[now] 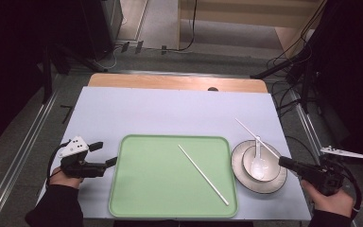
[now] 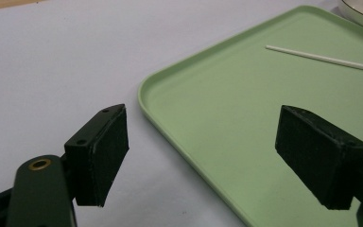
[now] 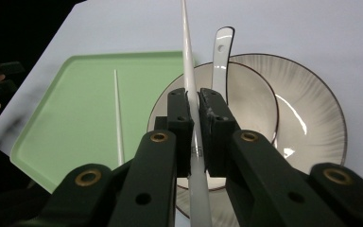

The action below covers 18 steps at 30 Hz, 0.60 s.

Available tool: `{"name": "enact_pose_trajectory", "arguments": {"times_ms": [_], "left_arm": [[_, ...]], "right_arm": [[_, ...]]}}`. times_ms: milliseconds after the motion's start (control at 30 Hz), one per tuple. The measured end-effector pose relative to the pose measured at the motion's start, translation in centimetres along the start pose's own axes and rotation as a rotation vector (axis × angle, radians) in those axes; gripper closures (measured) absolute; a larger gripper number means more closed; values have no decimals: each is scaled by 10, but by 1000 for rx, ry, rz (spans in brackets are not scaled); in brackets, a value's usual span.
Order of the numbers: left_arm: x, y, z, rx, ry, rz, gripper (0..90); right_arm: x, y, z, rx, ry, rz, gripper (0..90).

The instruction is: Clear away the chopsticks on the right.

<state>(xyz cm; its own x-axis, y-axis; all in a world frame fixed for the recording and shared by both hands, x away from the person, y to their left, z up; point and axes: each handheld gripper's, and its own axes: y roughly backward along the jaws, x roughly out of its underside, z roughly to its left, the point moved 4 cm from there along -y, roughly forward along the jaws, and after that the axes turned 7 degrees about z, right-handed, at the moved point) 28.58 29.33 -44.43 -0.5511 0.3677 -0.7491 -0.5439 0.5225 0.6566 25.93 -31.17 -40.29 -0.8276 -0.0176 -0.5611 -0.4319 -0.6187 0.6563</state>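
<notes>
Table [image 1: 170, 111]: pale sheet under everything; I take the green tray as my landmark
Tray [image 1: 137, 189]: flat near the front edge, and I see it as the drop spot for the pair of chopsticks
Plate [image 1: 238, 172]: just to the right of the tray, with a small bowl [image 1: 250, 158] sitting inside it
Left gripper [image 1: 105, 155]: at the tray's left rim, jaws spread wide with nothing between them, one pad [image 2: 105, 156] over the table and the other over the tray's corner; I let it rest there
Right gripper [image 3: 194, 109]: to the right of the plate, far side from the tray, jaws pressed together on the thick end of a white chopstick [image 1: 257, 138]
Held chopstick: it runs from my jaws up and across the bowl, away from the tray, with the thin tip out over the table
Spoon [image 1: 258, 163]: white, lying in the bowl just beside the held chopstick; whether they touch I cannot tell
Second chopstick [image 1: 203, 175]: already lying slantwise on the tray's right half
Step in hand: I judge it as carrying the held chopstick over to the tray
How I would do it well: keep the pinch firm, lift until the tip clears the bowl rim and the spoon handle, swing left over the tray, lower it beside the second chopstick, then open
Risk: the long free end could catch the spoon and drag it out
</notes>
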Motion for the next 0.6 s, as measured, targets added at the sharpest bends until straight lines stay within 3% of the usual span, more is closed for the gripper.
{"name": "enact_pose_trajectory", "arguments": {"times_ms": [600], "left_arm": [[0,0,0,0,1,-1,181]], "right_arm": [[-1,-24,29,-50,70,63,847]]}}
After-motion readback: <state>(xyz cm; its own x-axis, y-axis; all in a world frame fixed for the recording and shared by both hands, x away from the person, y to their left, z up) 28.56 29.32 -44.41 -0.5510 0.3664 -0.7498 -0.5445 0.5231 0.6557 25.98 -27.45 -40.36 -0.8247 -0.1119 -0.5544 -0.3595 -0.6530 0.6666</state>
